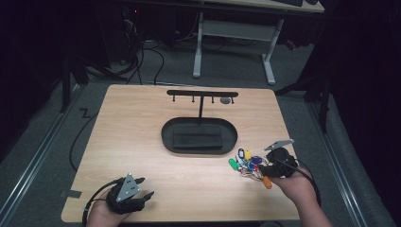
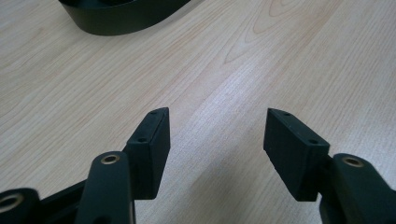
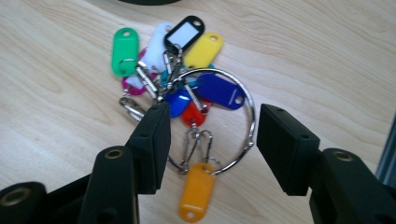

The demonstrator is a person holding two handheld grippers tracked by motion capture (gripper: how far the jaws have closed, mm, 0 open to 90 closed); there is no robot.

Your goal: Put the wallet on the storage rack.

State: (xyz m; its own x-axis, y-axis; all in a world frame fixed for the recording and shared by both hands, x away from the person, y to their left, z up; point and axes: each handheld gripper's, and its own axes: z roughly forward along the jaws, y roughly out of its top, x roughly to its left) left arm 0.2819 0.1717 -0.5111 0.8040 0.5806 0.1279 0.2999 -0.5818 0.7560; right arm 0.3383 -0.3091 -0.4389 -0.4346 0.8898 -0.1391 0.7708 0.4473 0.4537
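Observation:
A bunch of coloured key tags on a metal ring lies on the wooden table near its right front edge. An orange tag hangs nearest to me, while green, white, black, yellow, blue and red tags fan out beyond. My right gripper hovers over the bunch, and its jaws straddle the ring with a gap on both sides; the pads do not press on it. My left gripper rests at the table's front left, open, with bare wood between its jaws.
A black oval tray with a dark block inside sits mid-table, its rim also in the left gripper view. A black T-shaped hook stand rises behind it. The table edge runs close to the right hand.

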